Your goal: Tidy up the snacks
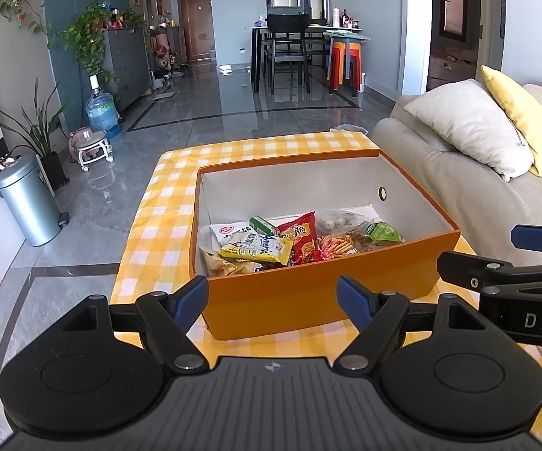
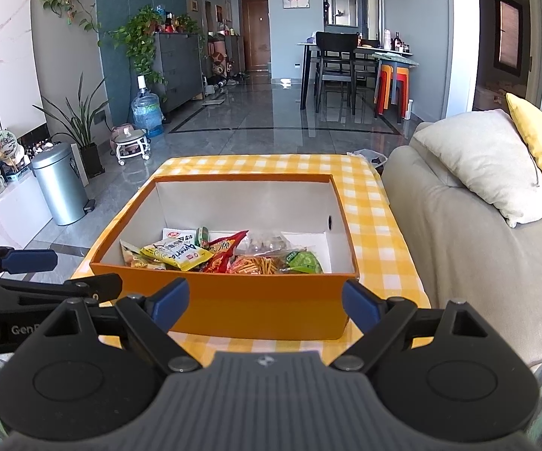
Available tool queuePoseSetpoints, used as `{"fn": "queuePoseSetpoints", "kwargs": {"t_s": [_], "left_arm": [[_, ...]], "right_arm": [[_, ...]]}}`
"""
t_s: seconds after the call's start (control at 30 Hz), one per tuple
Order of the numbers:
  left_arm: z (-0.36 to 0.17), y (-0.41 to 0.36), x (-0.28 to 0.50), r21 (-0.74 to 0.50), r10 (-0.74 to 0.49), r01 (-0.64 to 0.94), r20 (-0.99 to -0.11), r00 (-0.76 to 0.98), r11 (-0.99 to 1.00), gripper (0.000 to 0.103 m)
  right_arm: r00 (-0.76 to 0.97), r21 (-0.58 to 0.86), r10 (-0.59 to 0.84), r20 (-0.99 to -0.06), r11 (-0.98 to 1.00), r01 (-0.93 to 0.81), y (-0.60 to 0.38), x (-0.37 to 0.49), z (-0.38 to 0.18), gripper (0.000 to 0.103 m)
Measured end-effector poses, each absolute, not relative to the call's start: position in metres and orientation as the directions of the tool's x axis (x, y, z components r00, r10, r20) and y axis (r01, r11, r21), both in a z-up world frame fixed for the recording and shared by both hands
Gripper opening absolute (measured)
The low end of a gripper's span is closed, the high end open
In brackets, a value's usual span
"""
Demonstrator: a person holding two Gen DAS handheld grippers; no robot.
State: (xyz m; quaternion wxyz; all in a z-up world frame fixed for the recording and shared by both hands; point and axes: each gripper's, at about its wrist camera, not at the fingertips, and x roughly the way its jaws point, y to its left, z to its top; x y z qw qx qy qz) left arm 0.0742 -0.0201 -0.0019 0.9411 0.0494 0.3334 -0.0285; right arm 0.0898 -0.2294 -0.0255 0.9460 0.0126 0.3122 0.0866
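The checked table [image 1: 165,203] is carrying the orange box [image 2: 233,300], which is holding all the snack packets [image 2: 218,255] in one loose heap — sorting is looking nearly done or not begun — while the left tongs [image 1: 273,300] and right tongs [image 2: 265,306] are hovering spread wide, gripping nothing.

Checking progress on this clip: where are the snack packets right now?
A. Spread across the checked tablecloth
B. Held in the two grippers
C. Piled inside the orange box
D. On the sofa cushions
C: the snack packets lie together inside the orange box, while both grippers are open and empty.
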Motion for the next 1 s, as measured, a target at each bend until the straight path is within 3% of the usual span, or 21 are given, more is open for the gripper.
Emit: {"fn": "queuePoseSetpoints", "kwargs": {"t_s": [1.0], "left_arm": [[-0.0076, -0.0268, 0.0708, 0.129, -0.007, 0.113, -0.627, 0.779, 0.985, 0.089]], "right_arm": [[0.777, 0.069, 0.168, -0.606, 0.985, -0.16, -0.2298, 0.0899, -0.033, 0.087]]}}
